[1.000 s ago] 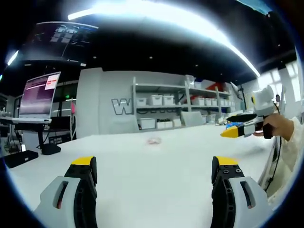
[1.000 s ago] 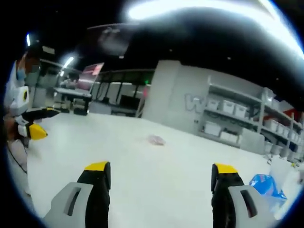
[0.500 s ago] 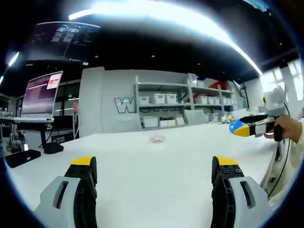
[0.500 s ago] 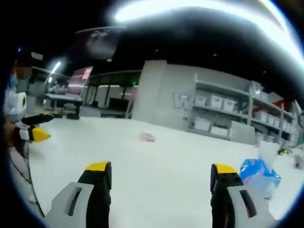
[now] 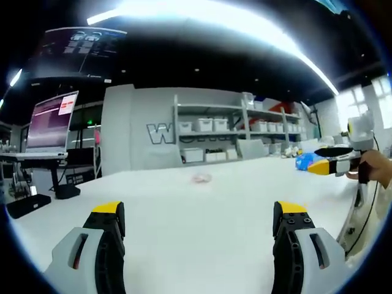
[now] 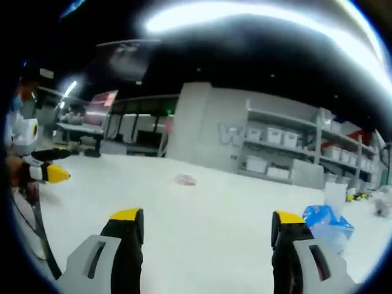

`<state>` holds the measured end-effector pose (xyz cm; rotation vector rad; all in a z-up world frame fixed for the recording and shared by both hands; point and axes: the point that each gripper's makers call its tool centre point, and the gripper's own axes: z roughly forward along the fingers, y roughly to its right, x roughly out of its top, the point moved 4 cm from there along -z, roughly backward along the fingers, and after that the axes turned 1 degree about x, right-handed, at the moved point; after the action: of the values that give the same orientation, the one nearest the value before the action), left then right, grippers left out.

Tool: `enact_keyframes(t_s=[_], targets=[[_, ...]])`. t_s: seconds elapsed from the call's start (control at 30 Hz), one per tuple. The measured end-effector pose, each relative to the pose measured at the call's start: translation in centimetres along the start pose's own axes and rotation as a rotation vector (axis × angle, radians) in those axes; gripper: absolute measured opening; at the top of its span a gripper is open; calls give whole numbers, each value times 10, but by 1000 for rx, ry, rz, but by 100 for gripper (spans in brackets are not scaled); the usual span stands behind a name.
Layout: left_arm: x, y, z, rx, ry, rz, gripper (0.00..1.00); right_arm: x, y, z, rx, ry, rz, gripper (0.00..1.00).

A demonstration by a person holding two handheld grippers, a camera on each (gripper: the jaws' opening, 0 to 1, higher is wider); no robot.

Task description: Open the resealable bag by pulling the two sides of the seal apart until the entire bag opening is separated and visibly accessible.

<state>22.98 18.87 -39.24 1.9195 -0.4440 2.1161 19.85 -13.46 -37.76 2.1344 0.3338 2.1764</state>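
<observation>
Both grippers hang above a white counter (image 5: 196, 214) with nothing between their jaws. The left gripper (image 5: 199, 211) shows its two yellow-tipped jaws standing wide apart, bare counter in the gap. The right gripper (image 6: 208, 215) is the same: jaws wide, empty.

The bag (image 6: 190, 179), a small pale, pinkish, clear-looking thing, lies flat well ahead of both grippers, out toward the middle of the counter; in the left gripper view it sits at (image 5: 201, 178). It is too small and blurred to tell whether the seal is closed or which way the opening faces. Neither gripper is near it.

Each gripper appears at the edge of the other's view, held out at the counter's side and pointing inward. The spread, level hold reads as an approach stance: jaws pre-opened so each can take one side of the seal.

A crumpled blue bag (image 6: 327, 222) sits near the right gripper's right jaw, apart from it; it appears not to be the target. Shelves (image 5: 239, 131) with white bins stand against the far wall, and a monitor (image 5: 52, 122) stands off to the left.

Judgement: task not started. The next move calls for bringing both grippers in toward the bag and finding the seal edge. The thin film lying flat may be hard to pinch.
</observation>
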Motion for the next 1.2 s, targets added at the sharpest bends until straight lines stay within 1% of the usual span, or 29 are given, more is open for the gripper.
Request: enact_keyframes(t_s=[0.07, 0.23, 0.33, 0.5, 0.7, 0.9, 1.1, 1.2], targets=[[0, 1, 1, -3, 1, 2, 100, -1, 2, 0, -6, -2, -3, 87], [1, 4, 3, -7, 0, 6, 100, -2, 5, -2, -13, -5, 21, 87], [3, 4, 2, -11, 7, 5, 100, -1, 4, -2, -15, -4, 15, 87], [-1, 3, -1, -10, 1, -20, 100, -4, 0, -1, -7, -14, 9, 87], [-4, 5, -2, -17, -10, -15, 100, -7, -4, -2, -5, -23, 7, 86], [-2, 5, 1, -20, -5, -12, 100, -9, -1, -2, -7, -32, 5, 86], [-4, 8, 2, -30, -15, -9, 100, -12, -4, 0, 6, -48, -6, 86], [-4, 8, 3, -32, -20, -4, 100, -11, -3, -1, 3, -41, 1, 86]])
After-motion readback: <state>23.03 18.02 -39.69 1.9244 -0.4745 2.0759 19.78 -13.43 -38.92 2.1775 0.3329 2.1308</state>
